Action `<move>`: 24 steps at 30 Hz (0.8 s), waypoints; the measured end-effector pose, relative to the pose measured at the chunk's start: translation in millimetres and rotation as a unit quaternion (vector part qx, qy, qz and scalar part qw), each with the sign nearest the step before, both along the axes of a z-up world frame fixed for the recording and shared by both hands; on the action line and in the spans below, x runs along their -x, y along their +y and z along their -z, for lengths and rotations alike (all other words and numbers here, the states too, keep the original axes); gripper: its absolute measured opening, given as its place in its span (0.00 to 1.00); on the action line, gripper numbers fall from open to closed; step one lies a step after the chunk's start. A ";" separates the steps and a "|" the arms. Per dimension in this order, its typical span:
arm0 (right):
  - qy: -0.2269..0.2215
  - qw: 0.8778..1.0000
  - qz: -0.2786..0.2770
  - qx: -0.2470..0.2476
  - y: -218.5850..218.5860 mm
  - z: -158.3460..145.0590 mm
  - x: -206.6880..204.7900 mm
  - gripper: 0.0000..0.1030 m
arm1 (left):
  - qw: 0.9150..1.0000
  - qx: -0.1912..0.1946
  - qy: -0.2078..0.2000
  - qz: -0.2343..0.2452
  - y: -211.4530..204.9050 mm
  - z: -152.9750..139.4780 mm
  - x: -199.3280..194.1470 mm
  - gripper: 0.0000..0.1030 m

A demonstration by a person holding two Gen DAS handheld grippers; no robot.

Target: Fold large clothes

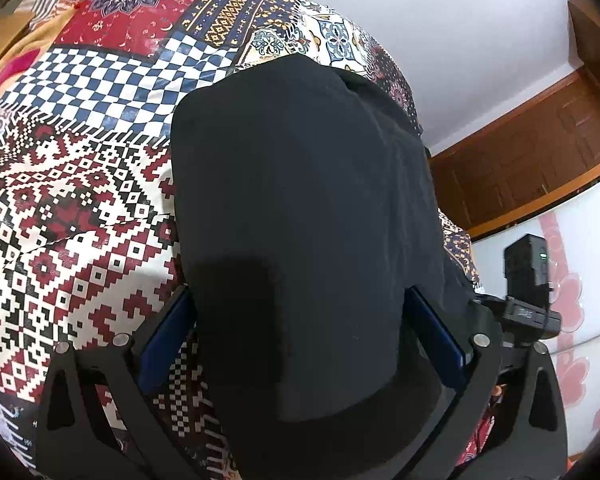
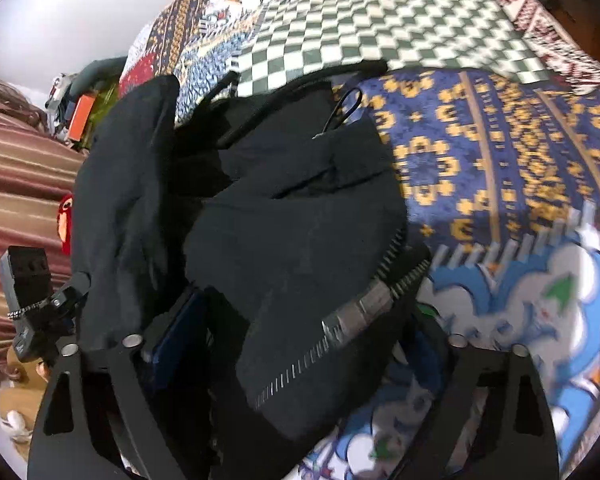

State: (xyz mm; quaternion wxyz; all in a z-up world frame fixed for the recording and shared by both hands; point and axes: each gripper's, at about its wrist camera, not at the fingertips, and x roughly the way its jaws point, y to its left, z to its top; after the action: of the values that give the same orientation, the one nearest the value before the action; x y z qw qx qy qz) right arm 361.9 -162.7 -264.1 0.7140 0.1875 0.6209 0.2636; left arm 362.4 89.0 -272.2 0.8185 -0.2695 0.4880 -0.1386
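Observation:
A black garment (image 1: 300, 184) lies on a patterned patchwork bedspread (image 1: 80, 184), smooth and folded into a long block. My left gripper (image 1: 298, 292) straddles its near end: the blue pads (image 1: 168, 332) stand wide on either side of the cloth, open. In the right wrist view the black garment (image 2: 292, 208) is bunched, with a metal zipper (image 2: 356, 312) running across its near fold and a drawcord loop at the far end. My right gripper (image 2: 304, 308) stands over that zipper fold, which fills the gap between the fingers; the right pad is mostly hidden.
The bedspread (image 2: 480, 152) covers the whole bed. A white wall and brown wooden door (image 1: 540, 152) lie beyond the bed's right side. A person's striped sleeve (image 2: 16, 184) and small items sit at the left, beside the other gripper's camera (image 2: 28, 280).

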 end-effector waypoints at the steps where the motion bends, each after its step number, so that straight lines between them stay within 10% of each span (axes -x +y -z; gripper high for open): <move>1: 0.020 1.000 0.005 -0.020 0.4 8.5 -3.2 0.74 | 1.000 0.002 0.001 0.001 0.7 1.2 -0.3 1.00; 8: 0.028 0.997 0.035 -0.058 -10.6 4.7 -3.1 0.29 | 1.000 -0.002 0.000 0.003 4.1 -4.5 2.5 0.88; 14: -0.009 0.999 0.027 -0.034 4.4 -29.4 5.3 0.19 | 1.000 0.008 -0.005 0.006 15.3 -25.0 14.6 0.65; 24: -0.113 0.992 -0.011 -0.046 91.3 -109.3 -14.6 0.16 | 0.992 -0.065 -0.109 0.006 46.8 -121.2 26.4 0.56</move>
State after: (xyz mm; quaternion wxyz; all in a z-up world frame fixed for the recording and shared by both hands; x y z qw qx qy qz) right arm 376.4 -71.4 -154.8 0.7675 0.1828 0.5250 0.3193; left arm 336.0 135.8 -151.0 0.8816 -0.1965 0.4057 -0.1398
